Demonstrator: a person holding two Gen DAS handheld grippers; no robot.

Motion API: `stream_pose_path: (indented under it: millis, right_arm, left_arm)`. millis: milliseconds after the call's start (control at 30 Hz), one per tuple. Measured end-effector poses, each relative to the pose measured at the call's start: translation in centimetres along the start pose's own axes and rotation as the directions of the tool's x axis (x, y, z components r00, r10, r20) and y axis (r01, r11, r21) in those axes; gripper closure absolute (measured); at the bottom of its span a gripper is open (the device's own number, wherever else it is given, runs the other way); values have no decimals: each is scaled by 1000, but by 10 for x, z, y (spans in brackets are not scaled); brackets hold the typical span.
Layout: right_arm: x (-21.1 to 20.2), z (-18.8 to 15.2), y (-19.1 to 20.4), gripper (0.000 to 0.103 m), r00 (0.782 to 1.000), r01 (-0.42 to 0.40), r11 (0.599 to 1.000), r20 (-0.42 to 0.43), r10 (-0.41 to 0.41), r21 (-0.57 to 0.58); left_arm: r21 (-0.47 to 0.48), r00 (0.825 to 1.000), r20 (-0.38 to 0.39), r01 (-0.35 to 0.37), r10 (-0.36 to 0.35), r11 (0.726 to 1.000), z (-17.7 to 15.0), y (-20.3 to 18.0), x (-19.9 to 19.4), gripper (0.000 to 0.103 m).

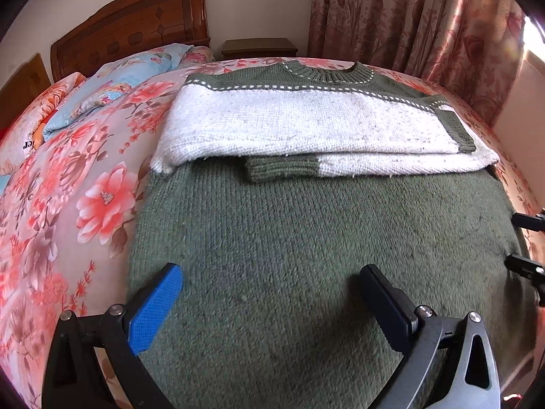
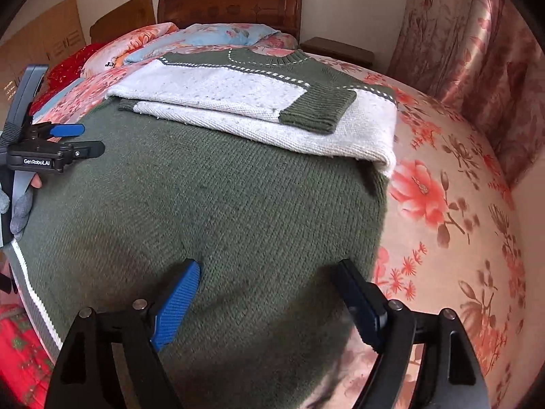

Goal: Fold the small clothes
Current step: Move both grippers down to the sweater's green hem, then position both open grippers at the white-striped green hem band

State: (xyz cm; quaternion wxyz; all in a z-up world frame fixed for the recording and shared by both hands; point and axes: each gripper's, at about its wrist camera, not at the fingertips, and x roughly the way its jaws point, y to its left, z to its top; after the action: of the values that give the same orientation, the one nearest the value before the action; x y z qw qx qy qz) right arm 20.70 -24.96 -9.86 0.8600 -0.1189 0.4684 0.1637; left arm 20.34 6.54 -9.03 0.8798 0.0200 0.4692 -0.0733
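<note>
A green and white knitted sweater (image 1: 306,238) (image 2: 204,187) lies flat on the bed, hem toward me. Both white sleeves (image 1: 289,119) are folded across its chest, one over the other; the upper one's green cuff (image 2: 316,109) rests on top. My left gripper (image 1: 269,272) hovers open over the lower left of the green body, nothing between its fingers. My right gripper (image 2: 269,266) stands open over the lower right part near the sweater's side edge, holding nothing. Each gripper also shows in the other's view: the right gripper (image 1: 517,243) at the edge, the left gripper (image 2: 92,139) held by a gloved hand.
The floral bedsheet (image 1: 85,204) (image 2: 442,204) spreads around the sweater. Pillows (image 1: 129,78) and a wooden headboard (image 1: 136,17) lie at the far end, with a nightstand (image 1: 259,47) and floral curtains (image 1: 425,17) beyond. Red cloth (image 2: 20,341) lies at the lower left.
</note>
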Motion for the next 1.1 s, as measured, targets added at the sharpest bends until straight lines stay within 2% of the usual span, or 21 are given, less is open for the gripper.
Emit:
stream_pose_path:
  millis: [67, 167, 200, 233, 333, 400, 467, 500, 533, 567, 667, 733, 933, 1000, 1100]
  right_arm:
    - [-3, -7, 1, 20, 1000, 11, 1000, 16, -11, -8]
    - [-7, -2, 9, 23, 998, 64, 998, -18, -64, -4]
    - [-11, 0, 14, 36, 997, 73, 997, -20, -73, -2]
    - [-15, 3, 20, 45, 998, 55, 998, -8, -55, -8]
    - [-23, 13, 40, 45, 998, -29, 999, 51, 31, -27]
    - [-17, 20, 57, 45, 997, -59, 997, 56, 62, -52]
    - [-7, 23, 78, 45, 996, -73, 993, 43, 78, -96]
    - [2, 22, 89, 45, 997, -75, 990, 16, 78, -123]
    - [8, 18, 96, 43, 998, -61, 987, -5, 61, -147]
    - [5, 15, 98, 43, 998, -46, 985, 26, 51, -164]
    - [0, 6, 85, 39, 993, -121, 981, -34, 117, -153]
    - [-7, -5, 76, 37, 992, -121, 978, -58, 112, -171]
    - [-28, -43, 49, 37, 987, -158, 974, -19, 157, -162]
    - [-31, -47, 47, 37, 988, -154, 976, -16, 154, -155]
    - [-32, -41, 57, 37, 995, -90, 982, -54, 82, -169]
  left_arm:
    - [-1, 1000, -6, -2, 2, 1000, -8, 5, -6, 0]
    - [-27, 999, -35, -20, 19, 999, -15, 10, -13, 0]
    - [-47, 999, -36, -19, 17, 999, -17, 11, -17, 0]
    - [-59, 1000, -25, -4, 2, 998, -19, 10, -21, 0]
    - [-41, 999, 11, 42, -42, 998, -23, -2, -29, 0]
    - [-2, 999, 1, 54, -54, 999, -22, -17, -25, 0]
    - [54, 1000, -22, 15, -14, 998, -24, -31, -16, 0]
    - [73, 1000, -4, 6, -6, 997, -27, -34, -18, 0]
    - [76, 1000, -16, 19, -18, 997, -28, -33, -19, 0]
    - [75, 999, -21, 32, -30, 997, -31, -30, -20, 0]
    - [86, 999, -16, 46, -45, 995, -45, -18, -28, 0]
    - [97, 999, -6, 52, -51, 994, -55, -12, -35, 0]
    - [92, 999, 13, 49, -50, 995, -71, -3, -45, 0]
    - [85, 999, -4, 40, -40, 996, -71, -3, -46, 0]
    - [69, 1000, -20, -4, 6, 998, -70, -8, -51, 0]
